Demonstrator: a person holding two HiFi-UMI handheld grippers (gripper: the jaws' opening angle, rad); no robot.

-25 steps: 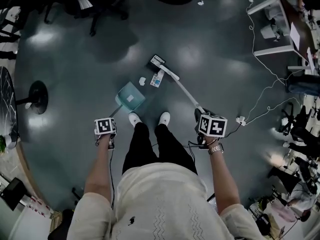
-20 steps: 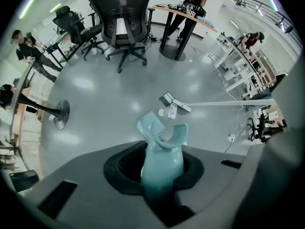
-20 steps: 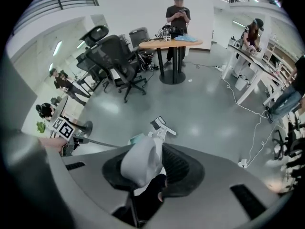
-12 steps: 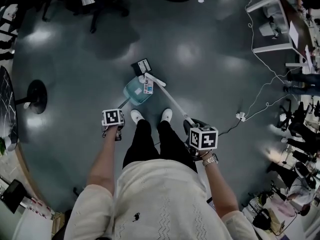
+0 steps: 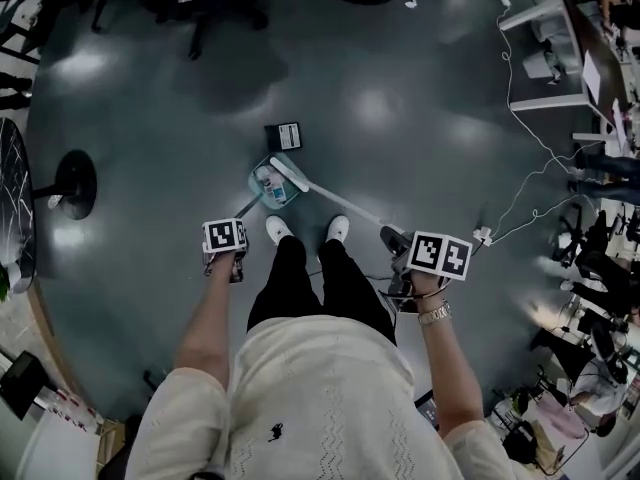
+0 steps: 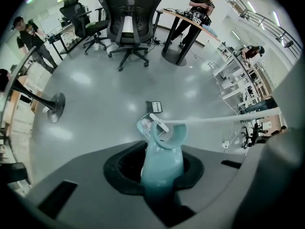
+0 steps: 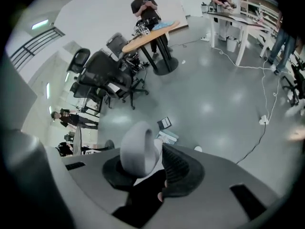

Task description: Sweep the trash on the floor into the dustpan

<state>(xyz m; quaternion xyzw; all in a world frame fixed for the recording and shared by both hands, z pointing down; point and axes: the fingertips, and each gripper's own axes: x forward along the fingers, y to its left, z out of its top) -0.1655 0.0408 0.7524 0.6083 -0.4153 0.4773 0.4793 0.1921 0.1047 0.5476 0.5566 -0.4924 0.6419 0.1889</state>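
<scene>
Left tool (image 6: 161, 176) has its jaws closed tight on the handle of the teal plastic dustpan (image 5: 273, 195). The pan sits on the polished grey floor (image 5: 400, 118) at 11 o'clock from the person's white shoes (image 5: 275, 230). Right tool (image 7: 142, 170) is clamped on the long white broom (image 5: 340, 205), whose head lies across the pan's mouth. Pale scraps of trash (image 5: 264, 176) lie inside the pan. A flat black box (image 5: 286, 135) rests on the floor just beyond the pan at 12 o'clock, apart from it. Bare floor spreads from 12 to 2 o'clock. A small white power strip (image 5: 483, 236) with trailing cables lies at 3 o'clock, a round black stand base (image 5: 75, 183) at 9, and a black mesh office chair (image 6: 132, 18) far off at 11.
</scene>
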